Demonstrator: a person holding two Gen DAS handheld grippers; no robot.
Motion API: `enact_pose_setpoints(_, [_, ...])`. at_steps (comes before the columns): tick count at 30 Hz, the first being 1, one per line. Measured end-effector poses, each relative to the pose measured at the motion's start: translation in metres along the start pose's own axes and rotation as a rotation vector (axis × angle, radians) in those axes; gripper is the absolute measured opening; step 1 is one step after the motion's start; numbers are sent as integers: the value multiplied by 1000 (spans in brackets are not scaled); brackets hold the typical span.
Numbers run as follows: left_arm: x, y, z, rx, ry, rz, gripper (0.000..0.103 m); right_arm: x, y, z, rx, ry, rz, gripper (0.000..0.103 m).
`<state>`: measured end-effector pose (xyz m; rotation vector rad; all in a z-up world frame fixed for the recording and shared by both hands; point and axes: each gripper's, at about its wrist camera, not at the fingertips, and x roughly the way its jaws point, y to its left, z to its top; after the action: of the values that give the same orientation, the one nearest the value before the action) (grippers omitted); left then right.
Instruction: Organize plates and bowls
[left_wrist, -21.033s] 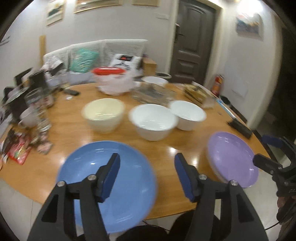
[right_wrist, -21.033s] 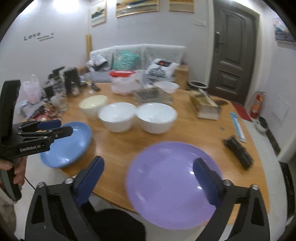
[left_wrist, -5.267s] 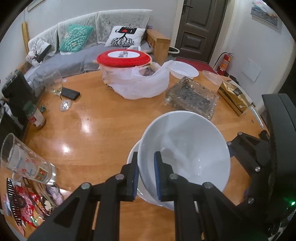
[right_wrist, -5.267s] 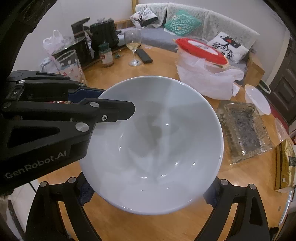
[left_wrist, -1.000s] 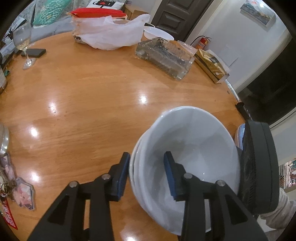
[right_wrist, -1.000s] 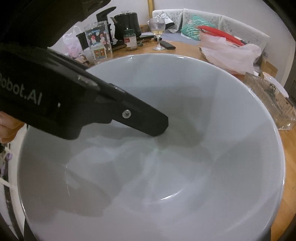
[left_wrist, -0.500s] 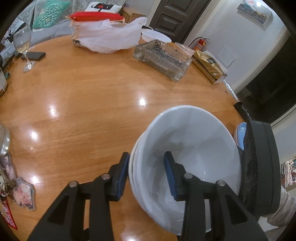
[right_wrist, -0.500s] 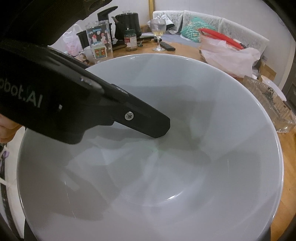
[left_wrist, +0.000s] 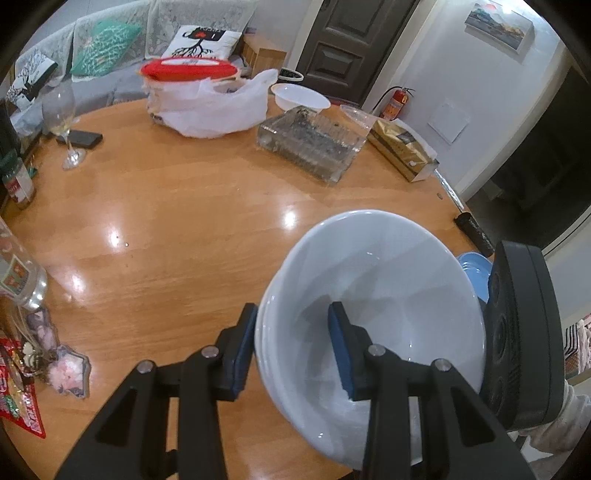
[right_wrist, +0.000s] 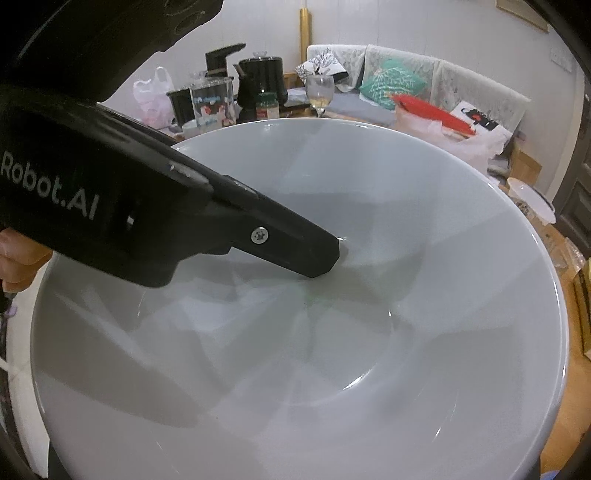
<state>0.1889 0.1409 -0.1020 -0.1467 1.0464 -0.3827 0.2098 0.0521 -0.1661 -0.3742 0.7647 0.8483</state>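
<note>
My left gripper (left_wrist: 291, 345) is shut on the near rim of a stack of nested white bowls (left_wrist: 388, 295), one finger outside and one inside, and holds it tilted above the wooden table (left_wrist: 184, 229). The stack fills the right wrist view (right_wrist: 369, 332), where the left gripper's inner finger (right_wrist: 288, 243) reaches into the top bowl. My right gripper's body (left_wrist: 521, 332) is at the stack's far right side; its fingers are hidden by the bowls. A blue plate (left_wrist: 474, 271) peeks out behind the stack at the table's right edge.
On the table's far side are a red-lidded container in a white bag (left_wrist: 199, 96), a glass tray (left_wrist: 310, 147), a small white bowl (left_wrist: 299, 96), a gold box (left_wrist: 402, 147), a wine glass (left_wrist: 61, 122) and a phone (left_wrist: 83, 137). Bottle, glass and packets crowd the left edge.
The bowl stack, held by the left gripper, has lifted and tilted further, with the camera view pitching up toward the room. The grip on the rim is unchanged.
</note>
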Motion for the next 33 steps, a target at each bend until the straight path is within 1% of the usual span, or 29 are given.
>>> enact_pose_setpoints(9, [-20,-39,0,38,-27,17,34,-41,0,-12,4,-36,-19,101])
enact_pose_setpoints(16, [-25,-74,2,69,-37,17,34,-72,-6,-26,16,-54,-49,101])
enact_pose_setpoints(23, [-23,-109,6,112,-36,11,34,-91,-29,-37,40,-66,-81,101])
enact_pose_setpoints(33, [-7,-155,13,156,-25,-6,34,-112,-55,-59,74,-72,-118,102])
